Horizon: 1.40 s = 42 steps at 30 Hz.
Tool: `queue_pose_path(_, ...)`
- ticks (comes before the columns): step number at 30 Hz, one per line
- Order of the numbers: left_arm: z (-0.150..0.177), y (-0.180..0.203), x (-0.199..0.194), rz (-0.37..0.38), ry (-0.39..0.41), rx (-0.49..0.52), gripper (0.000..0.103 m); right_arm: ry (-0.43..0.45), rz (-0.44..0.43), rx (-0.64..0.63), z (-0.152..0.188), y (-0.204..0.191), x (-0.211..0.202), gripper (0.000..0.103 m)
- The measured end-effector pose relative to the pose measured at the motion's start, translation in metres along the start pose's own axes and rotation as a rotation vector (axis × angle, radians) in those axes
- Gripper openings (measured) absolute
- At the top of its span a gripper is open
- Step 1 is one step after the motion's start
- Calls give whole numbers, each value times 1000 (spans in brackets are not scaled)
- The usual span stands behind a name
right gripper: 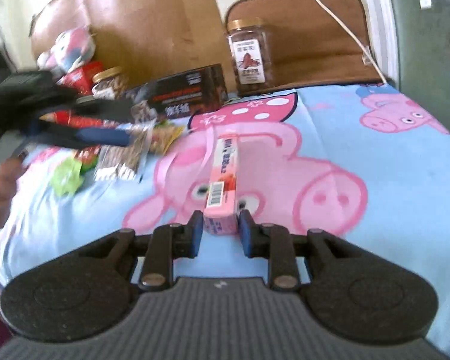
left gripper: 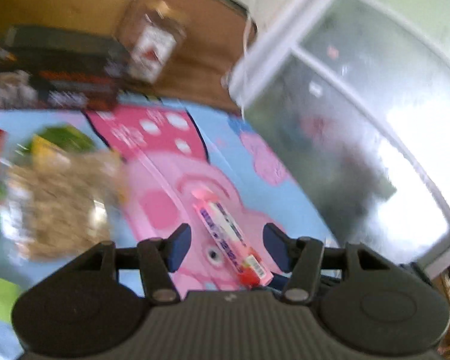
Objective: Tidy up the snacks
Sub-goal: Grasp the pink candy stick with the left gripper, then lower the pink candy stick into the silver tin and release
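Observation:
A long pink snack box (right gripper: 223,180) lies on the Peppa Pig cloth (right gripper: 345,210). My right gripper (right gripper: 220,234) has its blue pads on either side of the box's near end, with a slight gap on each side; I cannot tell if they grip it. The same box shows in the left wrist view (left gripper: 231,234), lying on the cloth between and below my open left gripper (left gripper: 228,249). The left gripper also shows in the right wrist view (right gripper: 84,132), hovering above a pile of snack bags (right gripper: 120,156).
A black snack box (right gripper: 183,96), a clear jar with a gold lid (right gripper: 249,57), a smaller jar (right gripper: 108,82) and a plush toy (right gripper: 69,51) stand along the back. A clear bag of brown snacks (left gripper: 60,198) lies left. A glass window (left gripper: 375,120) is on the right.

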<state>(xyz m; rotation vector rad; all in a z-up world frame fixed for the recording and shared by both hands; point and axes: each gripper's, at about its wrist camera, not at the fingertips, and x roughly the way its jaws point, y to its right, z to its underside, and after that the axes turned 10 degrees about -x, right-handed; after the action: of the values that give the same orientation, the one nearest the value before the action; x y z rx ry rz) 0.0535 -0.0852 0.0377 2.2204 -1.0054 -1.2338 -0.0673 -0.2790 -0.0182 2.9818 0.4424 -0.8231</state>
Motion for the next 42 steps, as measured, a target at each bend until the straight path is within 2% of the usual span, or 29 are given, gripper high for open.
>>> queue_pose_path(1,4,4,10,-25,-19,5,60,7,-2,-15,1,-5,-2,40)
queue_pose_path(2,7,8,20,-59,-32,2,69,21,-1,-24,2,-8,-5,49)
queue_pose_path(3,10,10,28,-86,-40,-5,75,40,10,-33,4,-9,-8,53)
queue_pose_path(8,17,17,52,-107,-79,-41,78,47,47,-66,8,-6,0,52)
queue_pose_path(10,19,23,59,-118,-58,-16,74,64,61,-78,10,-9,4,28)
queue_pose_path(11,19,25,62,-118,-56,-1,57,69,56,-74,8,-9,7,28)
queue_pose_path(12,19,26,64,-136,-56,3,46,76,44,-61,10,-11,6,28)
queue_pose_path(13,19,26,64,-156,-44,7,40,81,40,-60,8,-13,8,28)
queue_pose_path(15,14,23,59,-153,-30,-7,39,98,85,-117,5,-25,7,28)
queue_pose_path(19,-3,24,28,-132,58,0,39,159,78,-154,-13,-34,8,28)
queue_pose_path(24,-46,17,-13,-150,189,7,39,248,63,-250,-63,-50,28,28)
queue_pose_path(28,-99,-16,-36,-187,259,-52,39,261,-22,-242,-118,-53,69,28)
queue_pose_path(31,-145,-45,-36,-249,275,-101,39,218,-104,-166,-164,-49,114,28)
queue_pose_path(35,-192,-90,-29,-302,251,-189,39,111,-195,-40,-213,-42,176,28)
queue_pose_path(38,-210,-113,-22,-336,247,-210,39,52,-234,26,-228,-42,209,29)
queue_pose_path(40,-215,-121,-18,-366,249,-203,42,31,-237,15,-232,-49,221,31)
queue_pose_path(41,-215,-124,-16,-381,251,-196,43,39,-235,3,-231,-53,224,32)
queue_pose_path(42,-214,-125,-15,-394,254,-187,43,55,-228,-15,-231,-58,225,37)
